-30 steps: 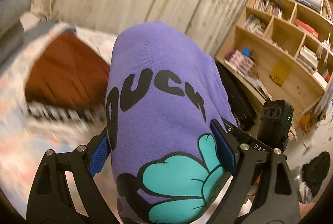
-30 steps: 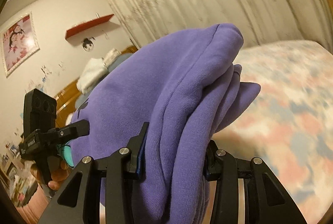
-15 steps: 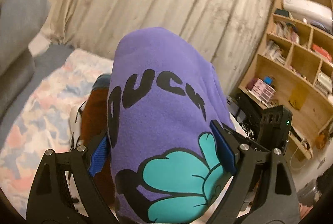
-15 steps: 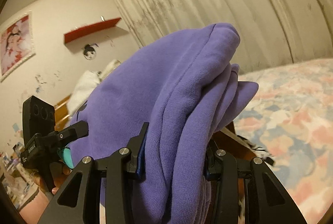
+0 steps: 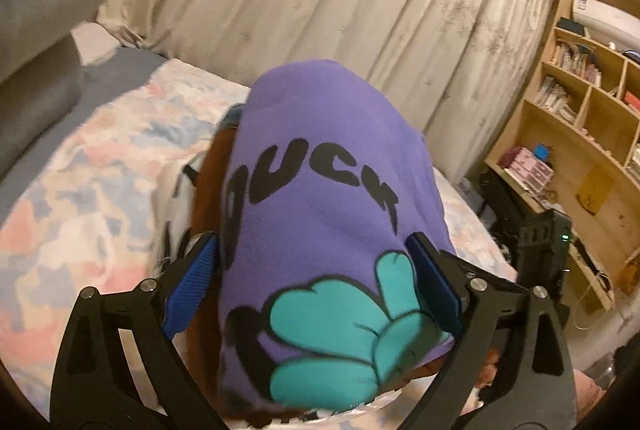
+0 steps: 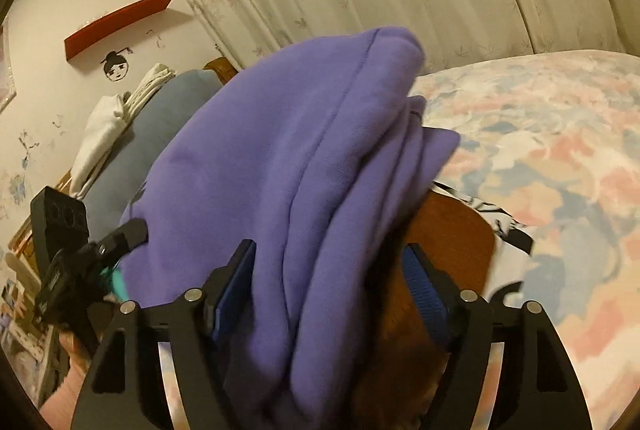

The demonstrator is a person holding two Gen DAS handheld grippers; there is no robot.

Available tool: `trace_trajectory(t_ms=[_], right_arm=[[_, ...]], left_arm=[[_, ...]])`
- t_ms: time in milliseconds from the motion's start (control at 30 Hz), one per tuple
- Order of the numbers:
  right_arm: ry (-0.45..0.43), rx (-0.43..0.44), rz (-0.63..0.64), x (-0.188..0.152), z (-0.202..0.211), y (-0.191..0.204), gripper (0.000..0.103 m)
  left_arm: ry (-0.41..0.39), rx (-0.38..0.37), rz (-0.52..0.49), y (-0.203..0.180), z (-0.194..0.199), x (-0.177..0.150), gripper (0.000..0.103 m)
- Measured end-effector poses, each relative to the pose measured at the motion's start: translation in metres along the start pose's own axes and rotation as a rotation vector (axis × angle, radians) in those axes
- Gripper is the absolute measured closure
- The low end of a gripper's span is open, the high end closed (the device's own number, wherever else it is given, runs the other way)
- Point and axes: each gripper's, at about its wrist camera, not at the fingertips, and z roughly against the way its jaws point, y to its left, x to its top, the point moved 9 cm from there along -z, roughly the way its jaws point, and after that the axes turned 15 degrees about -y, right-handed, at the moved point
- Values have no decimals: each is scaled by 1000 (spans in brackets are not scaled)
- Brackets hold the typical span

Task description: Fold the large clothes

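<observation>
Purple sweatshirt, black lettering, teal print, pastel floral bedspread

text: "DUCK" in black letters | on: purple sweatshirt | other text: none legible

Bed with patterned cover; folded garments stacked on it.

The bed carries a quilt printed in pink, blue and cream patches. A white garment with black markings lies directly on the cover, a rust-brown folded garment on top of it, and the folded purple sweatshirt above that. A grey-blue pillow rests at the head end.
</observation>
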Motion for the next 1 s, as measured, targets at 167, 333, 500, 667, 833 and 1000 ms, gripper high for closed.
trace_trajectory(t_ms=[167,333,500,667,833,1000], right_arm=[[41,-7,-37,2,32,-27,26],[71,-17,-5,-3,64,-55,25],[68,-31,40,6,110,-45,25],[62,-58,105,11,183,-24,21],[48,-84,130,10,255,-15,20],[47,-120,137,11,345,12,19]], left_arm=[[-6,84,-59,-29,48,7,10],[14,120,-78,-60,89,3,10],[19,170,-95,-99,134,-7,10],[38,225,-102,-140,168,-33,10],[71,246,-136,-181,197,-69,10],[90,260,-151,-212,222,-103,10]])
